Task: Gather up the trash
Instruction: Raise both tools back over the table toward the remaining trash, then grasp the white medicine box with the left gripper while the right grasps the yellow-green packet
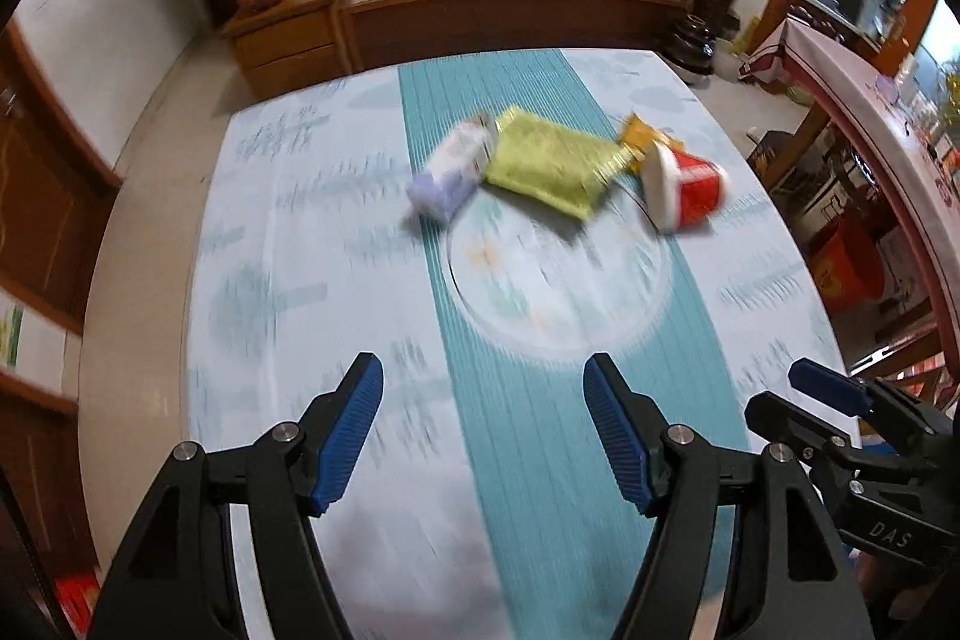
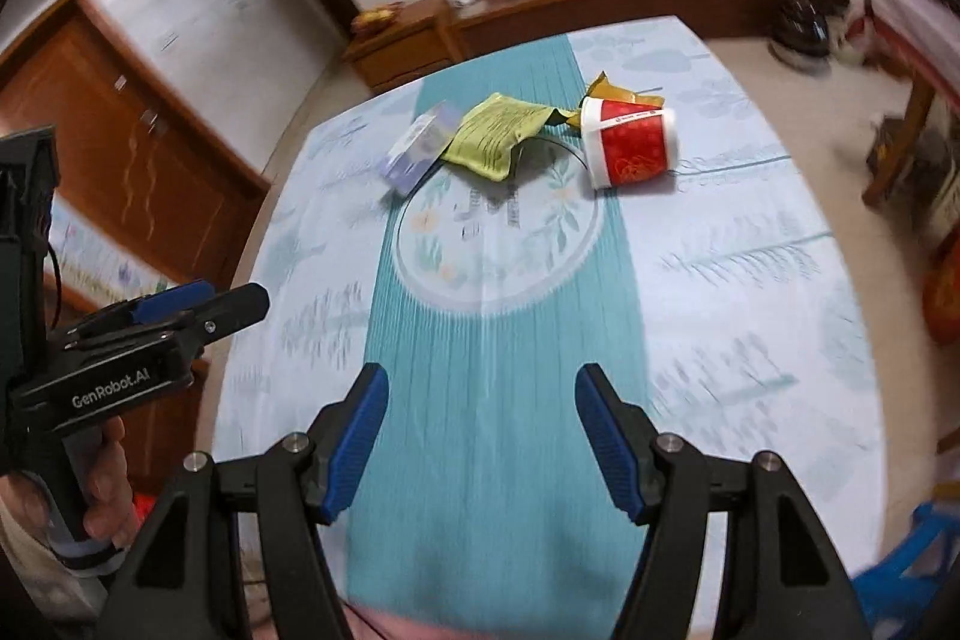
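Trash [image 1: 546, 163] untouched on table [image 1: 288, 244], left claw [image 1: 483, 424], right claw [image 2: 480, 430] both apart, empty

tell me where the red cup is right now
The red cup lies on its side at the right end of the trash row, beside the green packet, far across the table.

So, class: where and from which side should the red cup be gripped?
The red cup lies on its side, white rim toward the green packet. Come from above and close across its round red wall mid-body; the bare side faces away from the packet.
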The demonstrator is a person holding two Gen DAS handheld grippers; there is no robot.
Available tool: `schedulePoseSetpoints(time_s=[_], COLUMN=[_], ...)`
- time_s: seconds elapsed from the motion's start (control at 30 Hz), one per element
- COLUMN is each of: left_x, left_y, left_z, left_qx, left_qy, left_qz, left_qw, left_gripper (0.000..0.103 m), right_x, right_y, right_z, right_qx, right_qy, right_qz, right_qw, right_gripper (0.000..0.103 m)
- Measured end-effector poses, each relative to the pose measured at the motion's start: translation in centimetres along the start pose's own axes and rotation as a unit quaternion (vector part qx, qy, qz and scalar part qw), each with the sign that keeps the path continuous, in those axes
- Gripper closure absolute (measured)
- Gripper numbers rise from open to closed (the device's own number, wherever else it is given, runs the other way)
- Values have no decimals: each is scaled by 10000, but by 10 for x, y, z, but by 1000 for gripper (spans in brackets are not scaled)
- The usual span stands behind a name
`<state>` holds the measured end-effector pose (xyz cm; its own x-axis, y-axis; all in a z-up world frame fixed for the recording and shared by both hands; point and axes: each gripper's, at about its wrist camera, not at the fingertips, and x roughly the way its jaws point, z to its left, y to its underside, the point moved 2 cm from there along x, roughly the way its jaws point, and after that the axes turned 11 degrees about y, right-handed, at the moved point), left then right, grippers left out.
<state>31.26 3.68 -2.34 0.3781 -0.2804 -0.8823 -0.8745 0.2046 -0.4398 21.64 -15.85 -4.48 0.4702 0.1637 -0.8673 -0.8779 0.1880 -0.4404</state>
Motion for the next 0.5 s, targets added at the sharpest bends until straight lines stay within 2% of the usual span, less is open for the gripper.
schedulePoseSetpoints(time_s=[0.2, 0.37, 0.5], left_x=[75, 133, 164], left_y=[-73, -99, -108], left_z=[50, 64, 66], left_qx=[7, -46, 90], left_qy=[222, 454, 458], left_qz=[258, 600, 755], left_qw=[9994, 9972, 9961], left_gripper=[35, 35, 35], right_x=[76, 129, 159], right_y=[-67, -110, -127], right_z=[21, 32, 32], right_qx=[463, 575, 758], right_qy=[7, 125, 128], right_qz=[63, 79, 176], right_qw=[9989, 9982, 9969], right_gripper=[38, 38, 38])
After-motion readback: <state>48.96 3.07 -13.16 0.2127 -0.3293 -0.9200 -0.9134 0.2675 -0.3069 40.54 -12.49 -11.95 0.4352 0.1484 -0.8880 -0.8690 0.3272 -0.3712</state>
